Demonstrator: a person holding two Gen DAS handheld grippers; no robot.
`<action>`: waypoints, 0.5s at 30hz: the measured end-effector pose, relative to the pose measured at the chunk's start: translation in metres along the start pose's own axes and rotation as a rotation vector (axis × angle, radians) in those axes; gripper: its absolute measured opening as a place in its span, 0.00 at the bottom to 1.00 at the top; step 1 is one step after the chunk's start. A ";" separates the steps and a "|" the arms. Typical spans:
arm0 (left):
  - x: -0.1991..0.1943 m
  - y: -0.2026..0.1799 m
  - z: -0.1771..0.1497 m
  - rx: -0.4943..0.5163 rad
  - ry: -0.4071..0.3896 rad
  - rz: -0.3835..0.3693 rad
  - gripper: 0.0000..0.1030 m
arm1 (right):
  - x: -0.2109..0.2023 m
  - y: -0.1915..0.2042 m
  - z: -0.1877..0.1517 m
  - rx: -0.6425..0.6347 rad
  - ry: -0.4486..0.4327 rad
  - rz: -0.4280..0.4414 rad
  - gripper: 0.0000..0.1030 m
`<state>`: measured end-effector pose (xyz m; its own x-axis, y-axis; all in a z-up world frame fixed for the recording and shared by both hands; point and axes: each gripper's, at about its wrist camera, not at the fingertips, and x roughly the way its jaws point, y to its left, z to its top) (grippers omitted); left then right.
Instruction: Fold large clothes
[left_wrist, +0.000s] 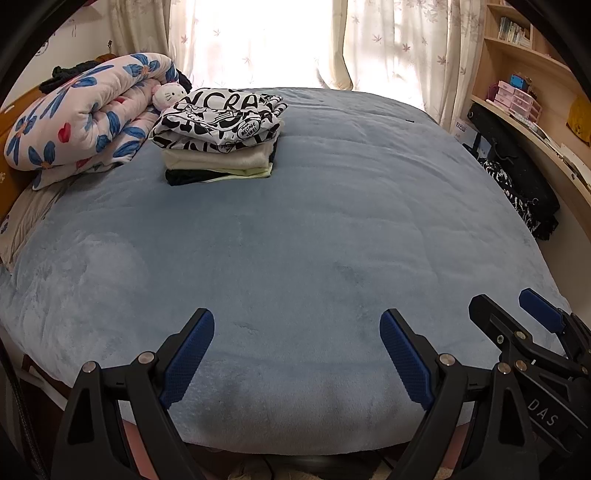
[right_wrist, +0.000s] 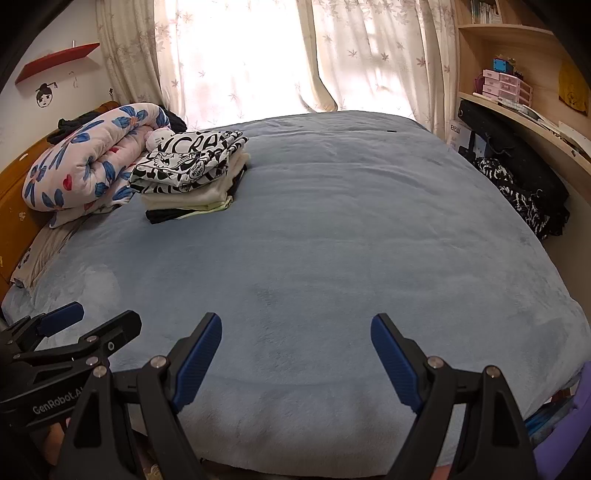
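Note:
A stack of folded clothes (left_wrist: 218, 136) lies at the far left of the blue bed (left_wrist: 314, 240), topped by a black-and-white printed garment; it also shows in the right wrist view (right_wrist: 188, 173). My left gripper (left_wrist: 297, 325) is open and empty over the bed's near edge. My right gripper (right_wrist: 296, 328) is open and empty beside it, and it shows at the right of the left wrist view (left_wrist: 506, 306). The left gripper shows at the lower left of the right wrist view (right_wrist: 99, 317). A dark heap of black-and-white clothes (right_wrist: 524, 192) lies off the bed's right side.
A rolled floral quilt (left_wrist: 81, 118) and a plush toy (left_wrist: 170, 94) lie at the far left by the headboard. Curtains (left_wrist: 388, 44) hang behind the bed. A curved desk with shelves and pink boxes (left_wrist: 517, 99) stands on the right.

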<state>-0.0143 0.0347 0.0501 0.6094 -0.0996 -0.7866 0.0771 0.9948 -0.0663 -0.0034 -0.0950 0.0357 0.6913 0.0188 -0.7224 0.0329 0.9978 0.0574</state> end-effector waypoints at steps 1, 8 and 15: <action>0.000 -0.001 0.000 0.000 -0.002 0.001 0.88 | 0.000 0.000 0.000 0.000 -0.001 0.000 0.81; -0.002 -0.002 -0.001 0.002 0.000 0.006 0.88 | 0.001 0.000 0.000 0.001 -0.002 -0.003 0.81; -0.002 -0.003 0.000 0.006 -0.002 0.012 0.88 | 0.002 0.000 0.000 0.001 -0.002 -0.002 0.81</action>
<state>-0.0162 0.0322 0.0519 0.6120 -0.0881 -0.7859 0.0749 0.9958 -0.0533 -0.0024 -0.0951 0.0346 0.6927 0.0163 -0.7211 0.0353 0.9978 0.0565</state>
